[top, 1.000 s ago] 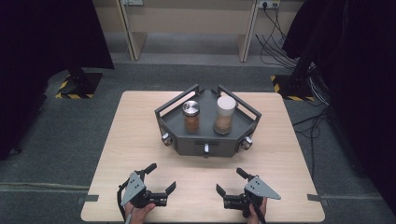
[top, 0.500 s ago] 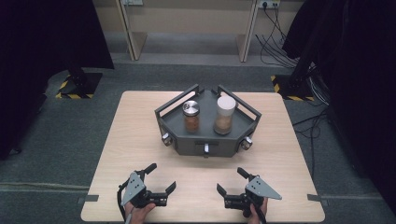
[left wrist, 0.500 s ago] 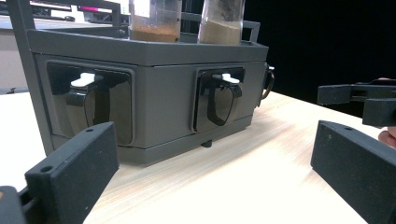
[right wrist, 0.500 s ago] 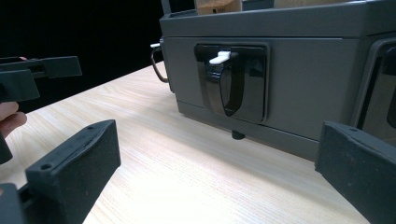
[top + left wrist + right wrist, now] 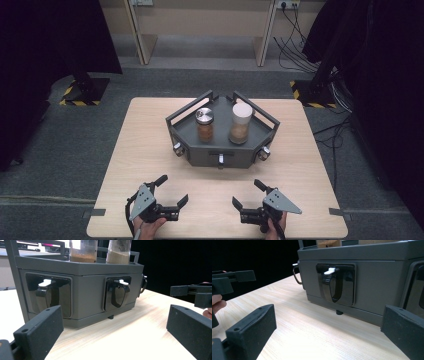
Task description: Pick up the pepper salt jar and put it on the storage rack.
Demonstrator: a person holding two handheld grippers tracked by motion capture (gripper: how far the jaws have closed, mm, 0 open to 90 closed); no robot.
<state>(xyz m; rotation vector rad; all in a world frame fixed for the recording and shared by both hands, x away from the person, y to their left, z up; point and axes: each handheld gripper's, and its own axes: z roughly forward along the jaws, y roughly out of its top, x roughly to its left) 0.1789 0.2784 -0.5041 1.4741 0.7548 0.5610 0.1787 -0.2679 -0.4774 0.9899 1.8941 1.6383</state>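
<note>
Left to right: left gripper [image 5: 171, 190] near table [image 5: 125, 150] front edge, jaws spread wide, holding nothing. Grey rack [image 5: 220, 150] mid-table, well apart from both, carrying silver-lidded jar [image 5: 204, 125] beside white-lidded jar [image 5: 240, 123]. Right gripper [image 5: 247, 194] likewise wide, unloaded.

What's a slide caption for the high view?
Two open grippers, left and right, wait before a grey rack holding two jars.

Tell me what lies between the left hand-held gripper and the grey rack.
Nothing: in the high view, only bare tabletop separates the left hand-held gripper from the grey rack.
</note>
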